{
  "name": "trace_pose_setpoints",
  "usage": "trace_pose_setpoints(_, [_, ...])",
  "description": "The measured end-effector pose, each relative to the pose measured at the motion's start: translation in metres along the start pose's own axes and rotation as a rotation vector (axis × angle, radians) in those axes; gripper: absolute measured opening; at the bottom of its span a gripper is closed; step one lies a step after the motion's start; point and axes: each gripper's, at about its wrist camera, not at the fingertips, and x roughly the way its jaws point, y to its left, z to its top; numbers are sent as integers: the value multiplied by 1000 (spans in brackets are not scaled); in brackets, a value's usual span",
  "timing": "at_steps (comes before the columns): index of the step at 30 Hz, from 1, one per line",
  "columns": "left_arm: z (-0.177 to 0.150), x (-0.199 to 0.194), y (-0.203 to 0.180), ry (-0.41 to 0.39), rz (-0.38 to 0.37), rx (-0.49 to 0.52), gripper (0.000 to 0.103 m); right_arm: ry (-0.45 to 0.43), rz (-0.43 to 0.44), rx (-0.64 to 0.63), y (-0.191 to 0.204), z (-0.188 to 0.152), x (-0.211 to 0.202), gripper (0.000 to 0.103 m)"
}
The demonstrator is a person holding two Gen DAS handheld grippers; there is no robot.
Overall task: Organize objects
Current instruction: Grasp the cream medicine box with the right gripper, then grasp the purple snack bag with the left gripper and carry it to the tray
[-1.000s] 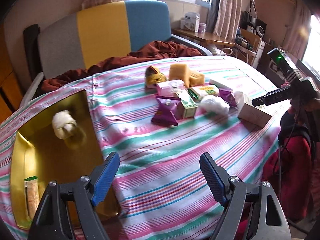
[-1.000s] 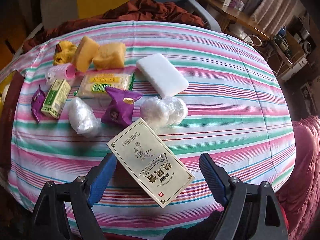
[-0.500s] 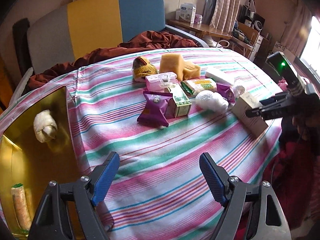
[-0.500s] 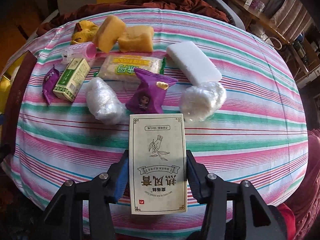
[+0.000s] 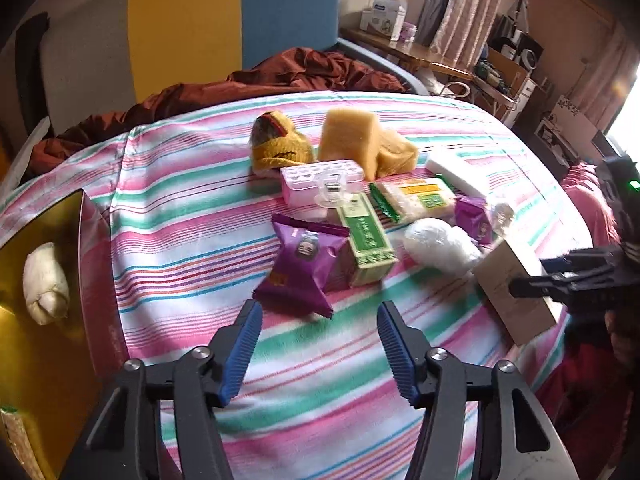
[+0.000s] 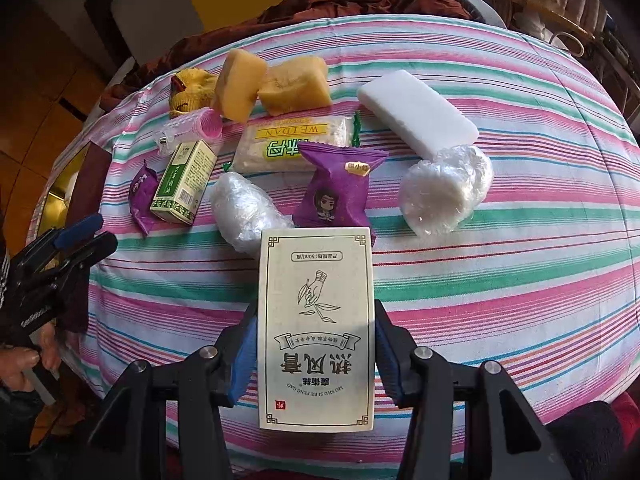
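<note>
Right tongs (image 6: pixel 316 356) clamp the box (image 6: pixel 316 320) by its long sides for carrying; left tongs (image 5: pixel 320 352) gape wide, purple packet (image 5: pixel 306 266) at 12 o'clock.

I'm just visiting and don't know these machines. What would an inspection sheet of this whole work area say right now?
Surface: round table under a striped cloth.
Job's things: cream box clamped in the right gripper; purple snack packet, green box, wrapped white bundles, yellow sponges, white block and pink case lie clustered on the cloth.
Clutter: gold tray at the table's left edge holds a pale roll.
Grippers: left gripper open, empty, just short of the purple packet; right shut on the box.
Cables: nothing seen.
Surroundings: sofa with a brown blanket, side desk, curtains.
</note>
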Motion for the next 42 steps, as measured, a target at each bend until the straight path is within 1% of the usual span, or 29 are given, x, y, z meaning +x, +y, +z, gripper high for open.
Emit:
trace_pose_setpoints(2, [7,10,5,21,19,-3,53,-2,9,9,-3,1,2,52])
trace_pose_setpoints(7, [22,31,7,44,71,46,53,-4,23,19,-5,6,5,52])
trace_pose_setpoints(13, [31,56,2,79,90,104,53,-3,25,24,-4,7,6,52])
trace_pose_setpoints(14, [31,61,4,88,83,98,51,-3,24,23,-4,7,6,52])
trace_pose_setpoints(15, [32,64,5,93,69,93,44,-2,24,22,-4,7,6,52])
trace_pose_setpoints(16, [31,64,5,74,77,102,40,-2,22,20,-4,7,7,52])
trace_pose_setpoints(18, [29,62,6,66,72,102,39,2,19,14,-2,8,8,52])
trace_pose_setpoints(21, [19,52,10,56,62,69,38,5,16,6,-1,8,10,52])
trace_pose_setpoints(25, [-4,27,11,32,43,18,38,8,17,-7,5,10,12,52])
trace_pose_setpoints(28, [-20,4,5,-1,37,25,38,12,1,-25,11,9,14,52])
trace_pose_setpoints(32, [-32,-25,1,-41,16,23,38,12,-24,-38,19,5,15,52])
trace_pose_setpoints(36, [-43,-48,8,-68,3,0,38,-3,-64,-38,29,1,13,52])
trace_pose_setpoints(42, [-58,-81,28,-122,11,-60,39,-34,-75,-15,38,-8,7,52])
